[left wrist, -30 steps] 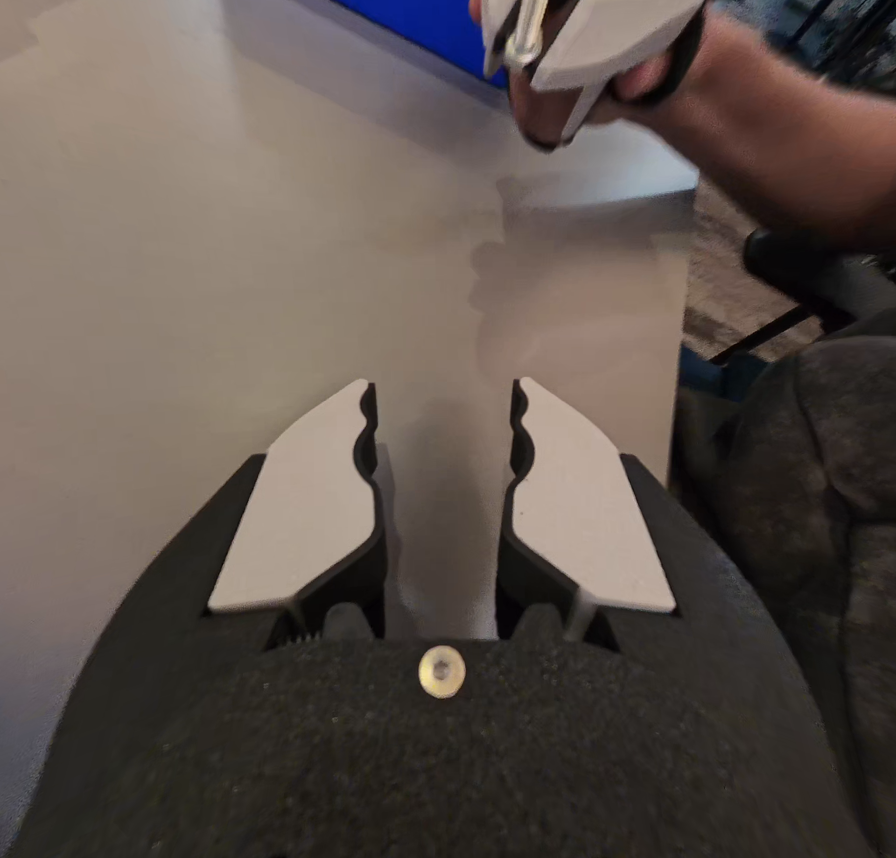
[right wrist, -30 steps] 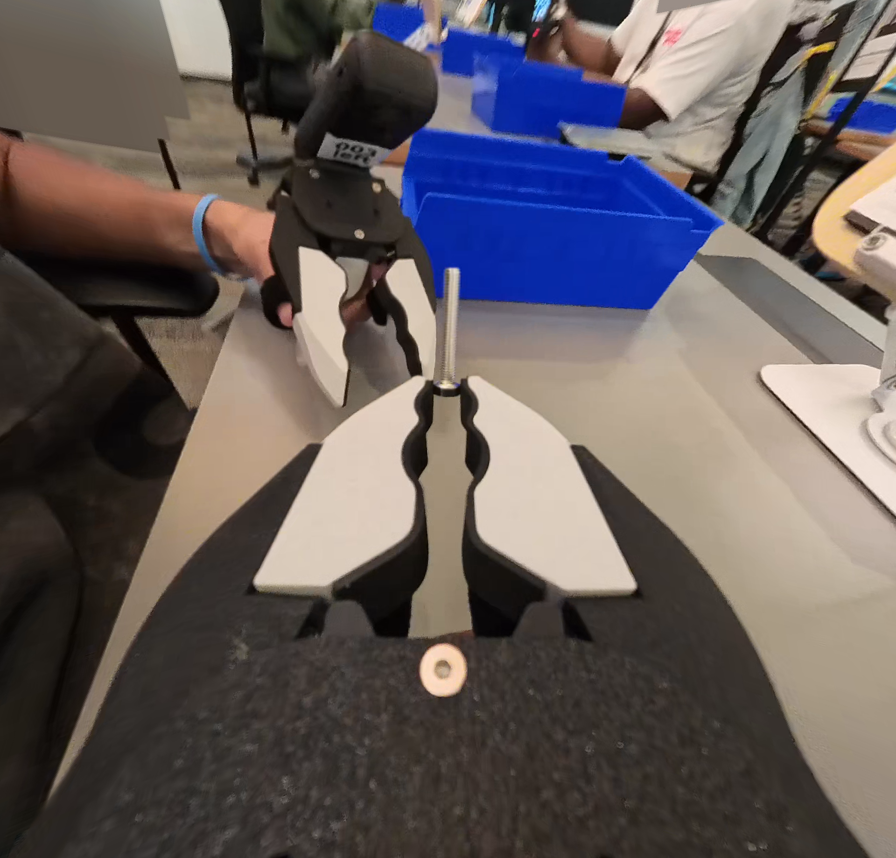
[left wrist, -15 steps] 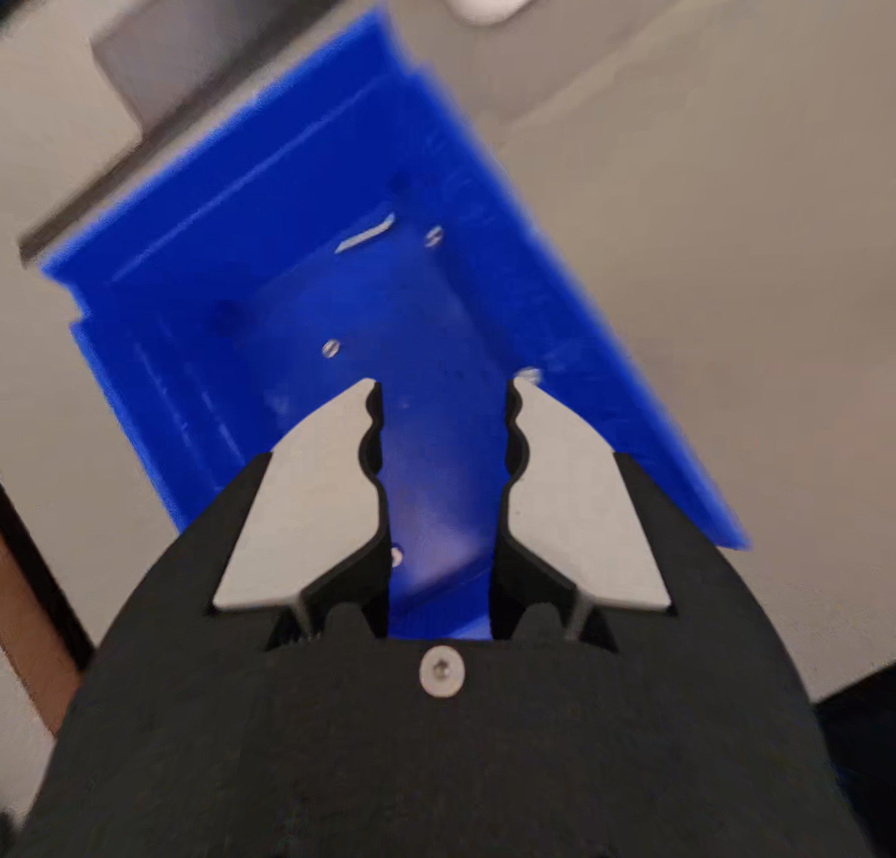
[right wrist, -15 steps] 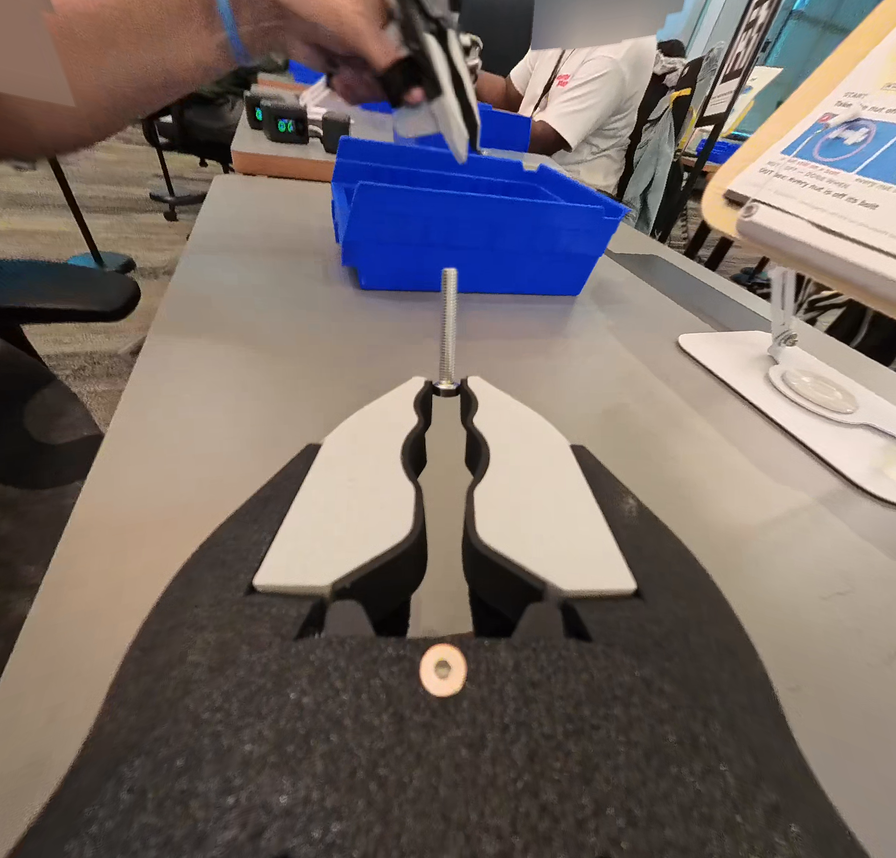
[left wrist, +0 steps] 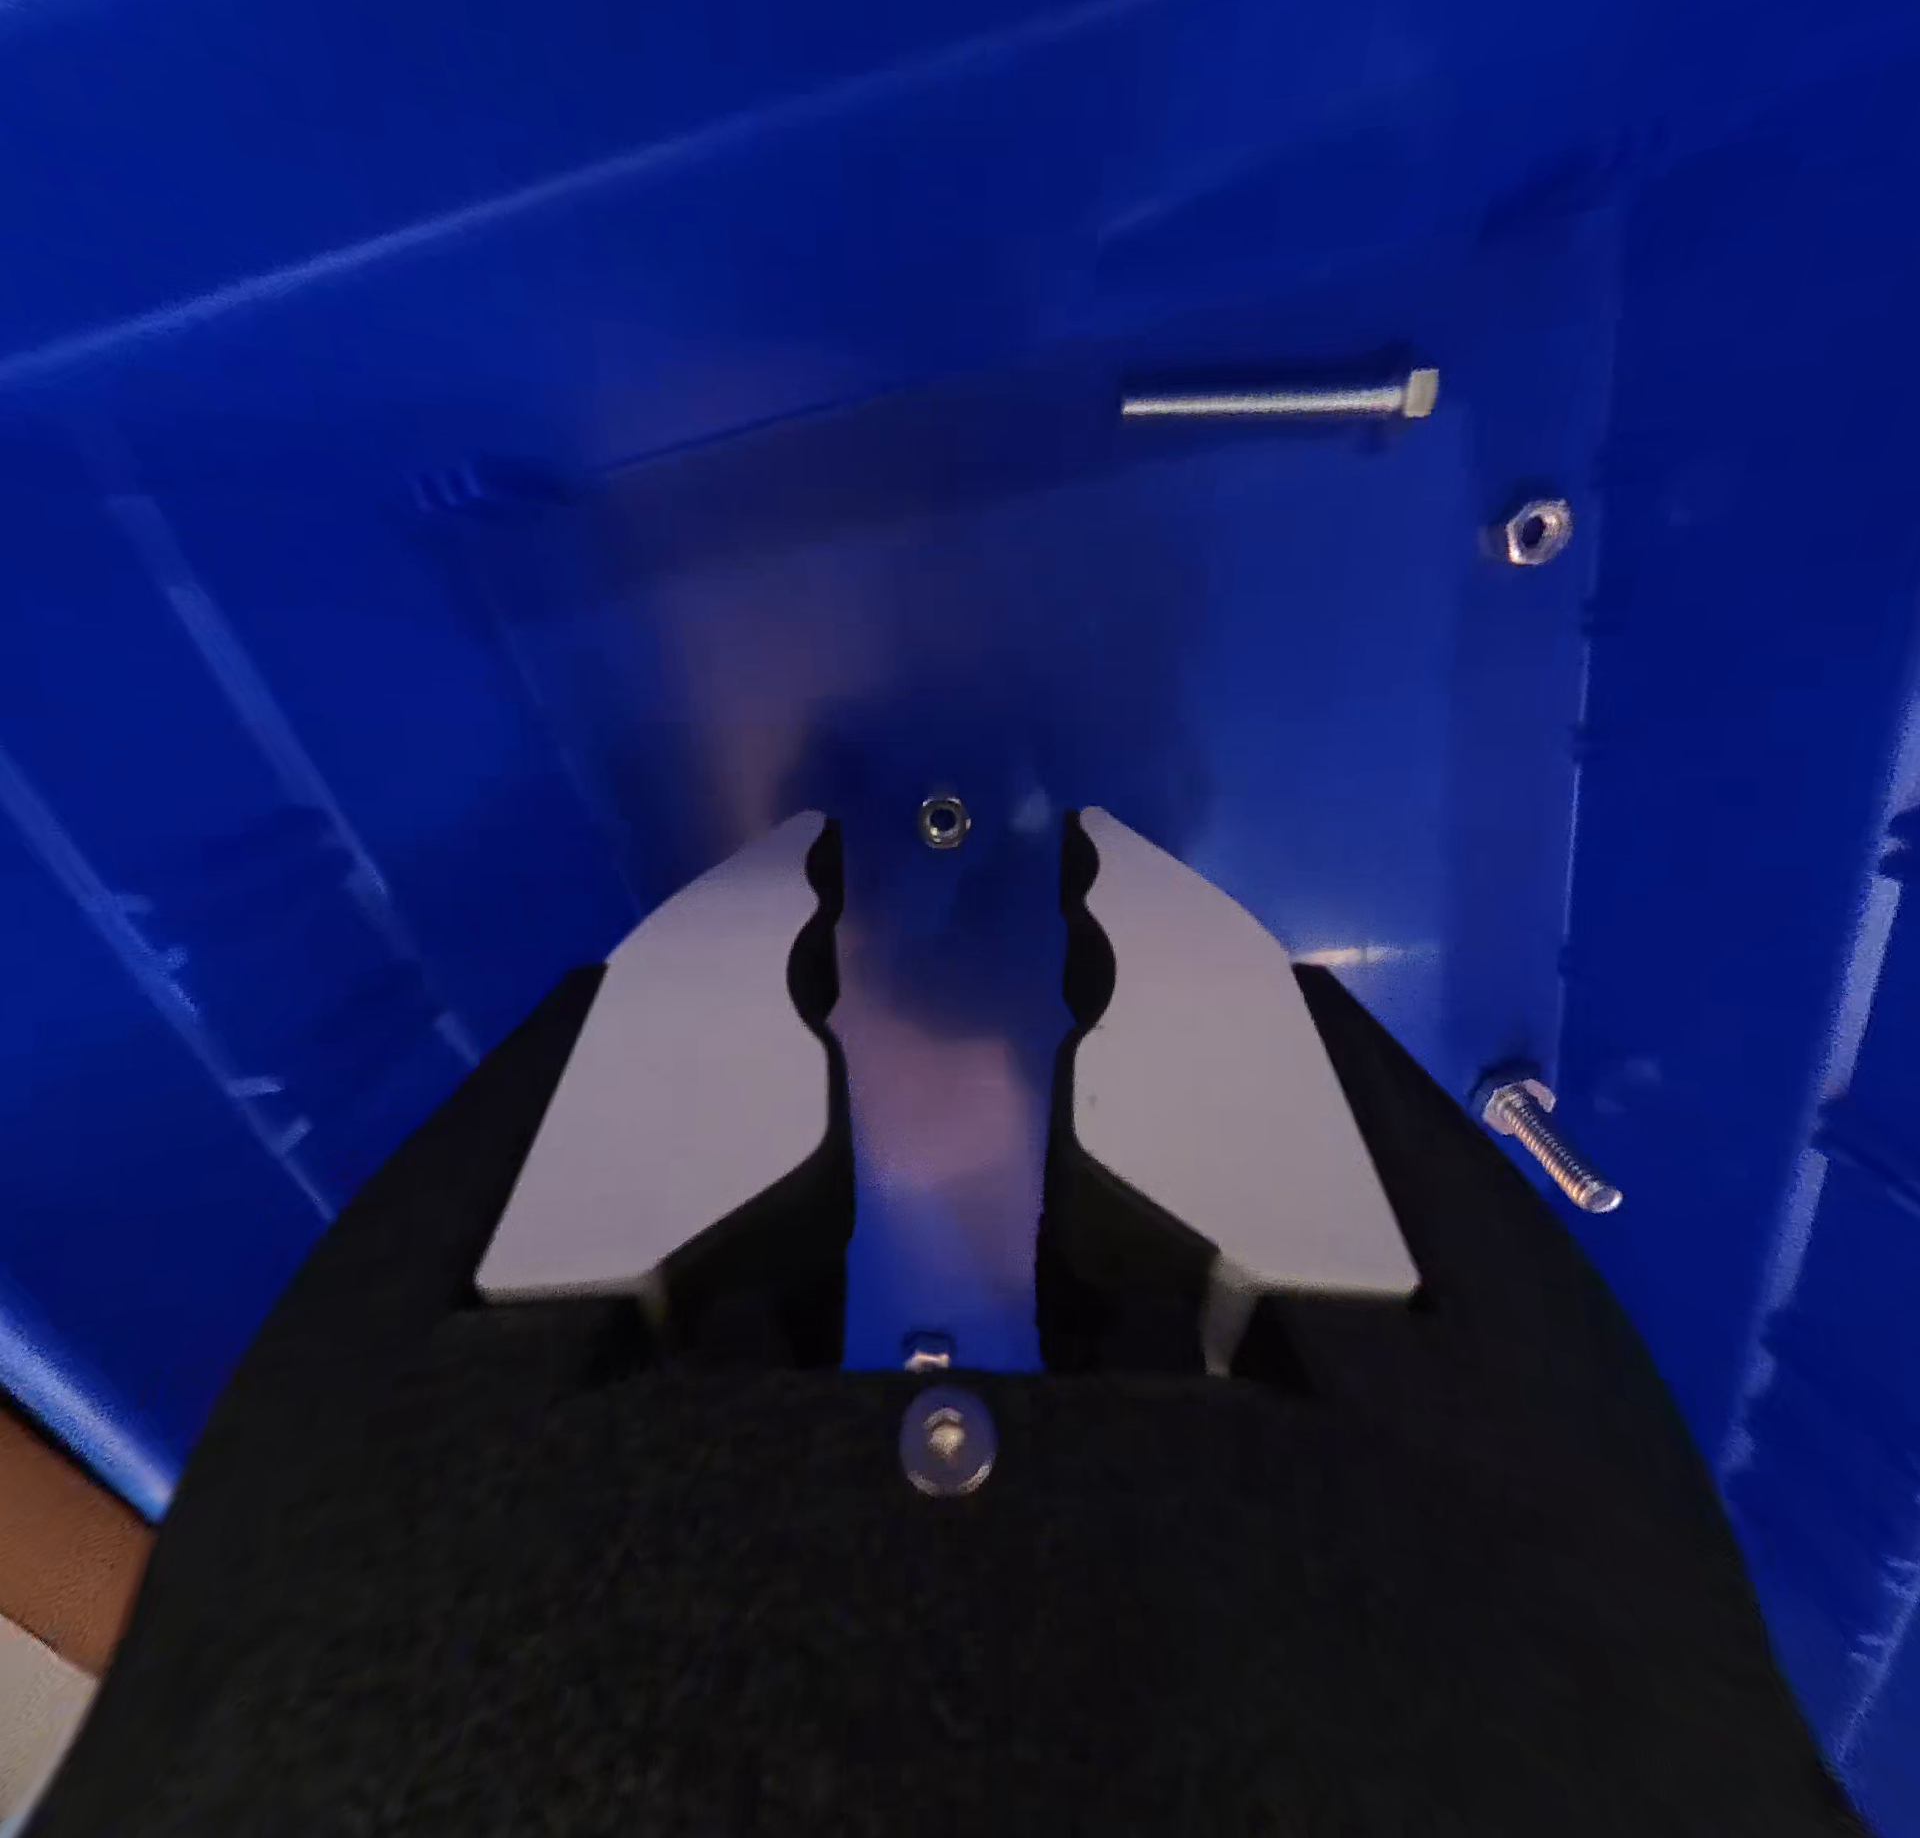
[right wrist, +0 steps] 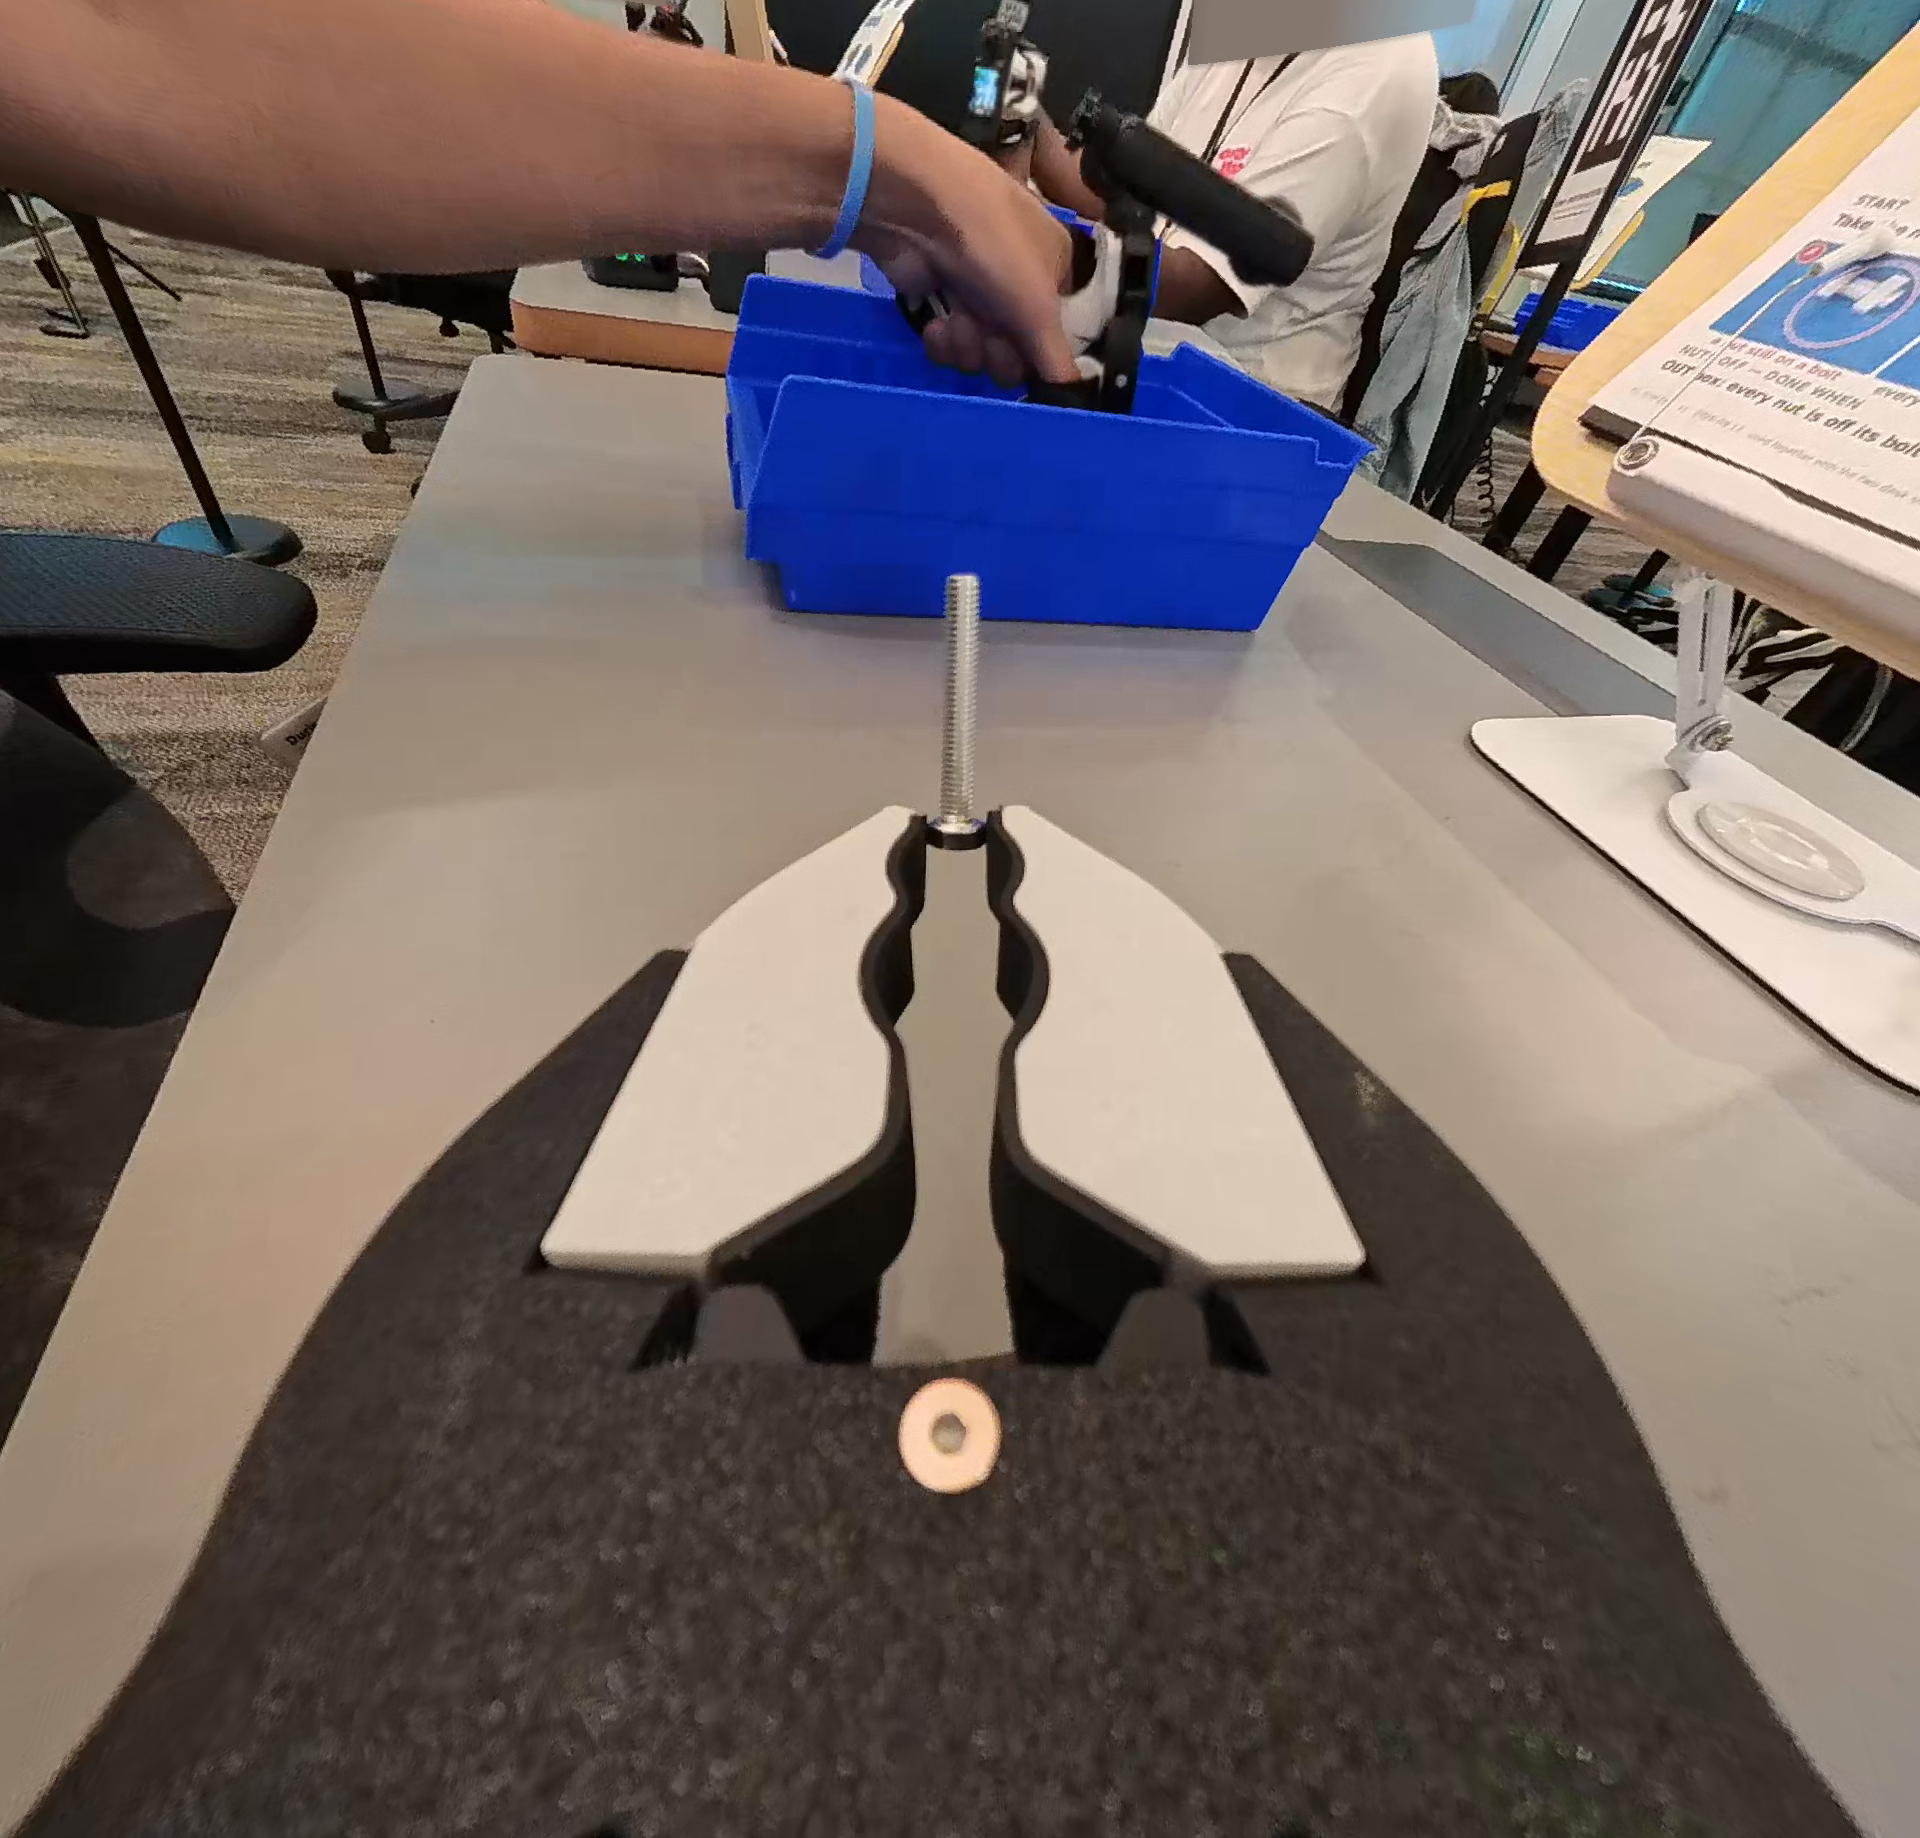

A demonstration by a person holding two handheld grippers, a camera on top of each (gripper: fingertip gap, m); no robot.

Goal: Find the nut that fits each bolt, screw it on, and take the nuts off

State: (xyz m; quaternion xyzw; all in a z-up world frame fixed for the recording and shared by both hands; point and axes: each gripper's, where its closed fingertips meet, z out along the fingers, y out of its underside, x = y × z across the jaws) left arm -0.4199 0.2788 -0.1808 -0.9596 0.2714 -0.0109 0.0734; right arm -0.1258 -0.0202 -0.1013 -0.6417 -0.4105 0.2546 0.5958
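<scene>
My left gripper (left wrist: pixel 945 827) is open and empty, deep inside the blue bin (left wrist: pixel 727 230). A small nut (left wrist: pixel 943 820) lies on the bin floor between its fingertips. A long bolt (left wrist: pixel 1280 401), a larger hex nut (left wrist: pixel 1525 532) and a short bolt (left wrist: pixel 1548 1144) lie to the right. Another nut (left wrist: pixel 928 1350) shows at the base of the jaws. My right gripper (right wrist: pixel 958 824) is shut on the head of a long bolt (right wrist: pixel 959 692), shaft pointing away, above the grey table (right wrist: pixel 582 749). The left gripper (right wrist: pixel 1117 334) shows there, dipped into the bin (right wrist: pixel 1018 531).
A white stand base (right wrist: pixel 1621 812) carrying a tilted instruction board (right wrist: pixel 1766 354) is at the table's right. A black chair armrest (right wrist: pixel 135 593) is off the left edge. A person in a white shirt (right wrist: pixel 1309 199) sits behind the bin. Spacing between my two grippers at the tips: around 45 centimeters.
My left gripper has swung from the table edge over the blue bin and gone down into it, still open. My right gripper has held the bolt throughout.
</scene>
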